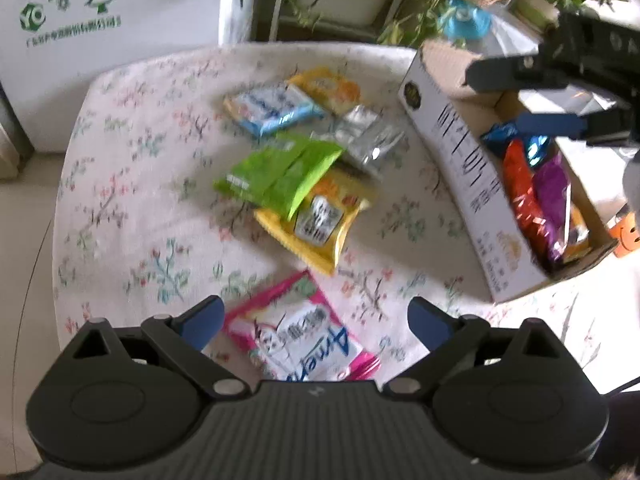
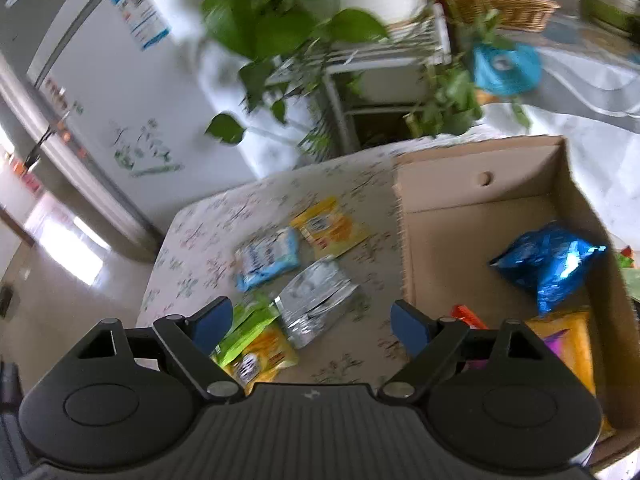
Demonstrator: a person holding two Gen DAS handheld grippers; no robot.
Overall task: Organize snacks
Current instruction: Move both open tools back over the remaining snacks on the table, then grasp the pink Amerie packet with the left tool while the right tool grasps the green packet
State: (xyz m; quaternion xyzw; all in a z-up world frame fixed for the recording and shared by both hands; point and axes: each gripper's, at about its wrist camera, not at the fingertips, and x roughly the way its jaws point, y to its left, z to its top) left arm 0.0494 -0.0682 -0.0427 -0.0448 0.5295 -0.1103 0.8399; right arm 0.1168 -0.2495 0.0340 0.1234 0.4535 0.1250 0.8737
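The left claw (image 1: 314, 320), black with blue finger pads, stands wide and empty, angled down over a pink and white plastic snack packet (image 1: 304, 340) that lies flat on the worktop (image 1: 132, 200), which is covered in a pale flowered cloth. The packet sits between the spread fingers, but neither pad touches it.

Beyond it lies a loose cluster of snacks: a yellow packet (image 1: 320, 224) partly under two overlapping green packets (image 1: 280, 172), then a crinkled silver foil packet (image 1: 368, 140), a blue and white packet (image 1: 272, 108) and another yellow one (image 1: 324, 84).

The right claw (image 2: 312, 324) also stands wide and empty, above the worktop just beside the open brown cardboard box (image 2: 480, 184). In the box lie a shiny blue foil bag (image 2: 548, 264), an orange-red packet (image 1: 520, 192), a purple one (image 1: 554, 196) and a yellow one (image 2: 568, 340).

Likely risks, as a judgement: the pink packet lies flat and slick, so closing fingers may slide over it or pinch only a corner, letting it drop. Both views are blurred, so exact alignment is uncertain. A careless reach into the cluster may drag the overlapped green and yellow packets together. The two claws work near the box and could collide over its rim.
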